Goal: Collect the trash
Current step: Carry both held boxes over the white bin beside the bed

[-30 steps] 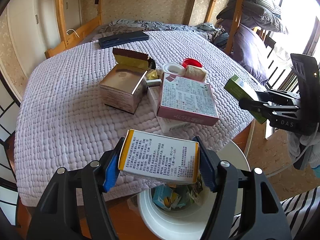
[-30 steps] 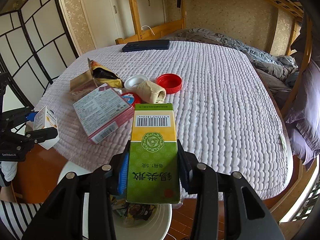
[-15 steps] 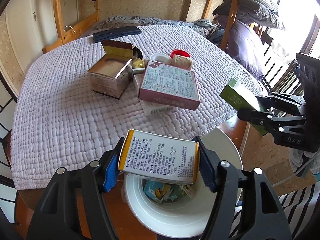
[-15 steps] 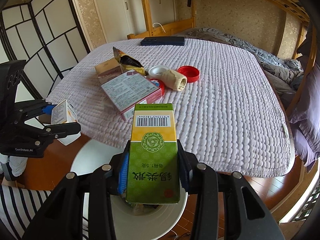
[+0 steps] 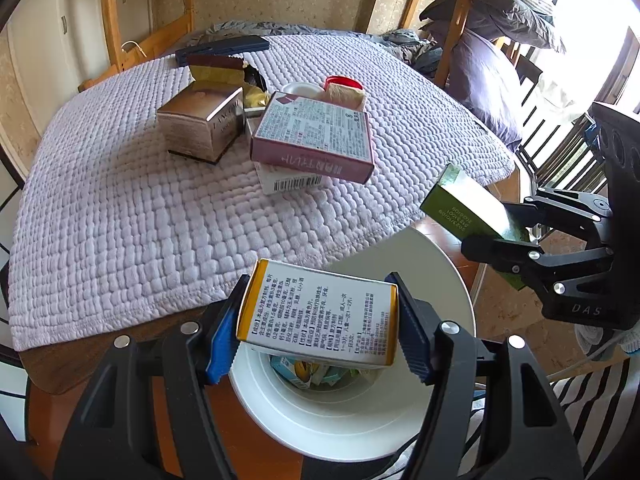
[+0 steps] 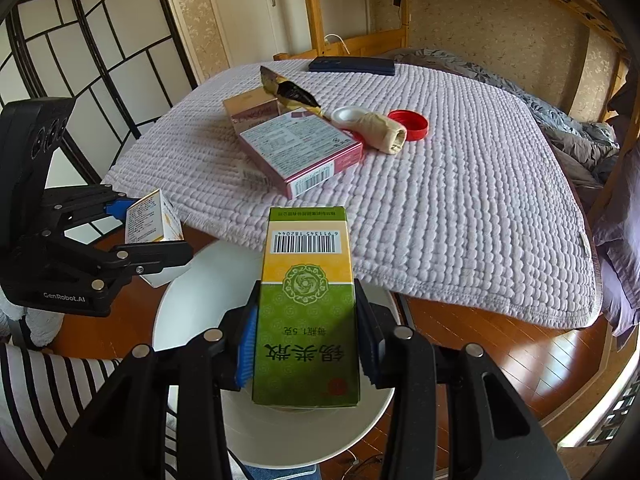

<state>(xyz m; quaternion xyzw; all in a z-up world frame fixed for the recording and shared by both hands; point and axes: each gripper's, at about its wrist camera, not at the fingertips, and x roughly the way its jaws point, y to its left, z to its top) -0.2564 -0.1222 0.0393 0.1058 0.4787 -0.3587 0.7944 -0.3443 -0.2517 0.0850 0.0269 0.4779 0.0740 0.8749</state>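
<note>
Two boxes hang over the white bin [image 5: 448,264]: left gripper [image 5: 316,328] clamps the yellow-edged medicine box [image 5: 320,316], right gripper [image 6: 306,344] the green one [image 6: 308,312]; best release each straight down at six o'clock.

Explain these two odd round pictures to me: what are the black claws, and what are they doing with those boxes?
No robot: a person holds two hand-held clamps, each with a wide-angle camera looking along its fingers, one picture per clamp. The left gripper squeezes a white and yellow box; the right gripper squeezes a green box. Both hang over a white bin that already holds wrappers. On the quilted table remain a pink box, a silver box, a red lid and more scraps.
</note>
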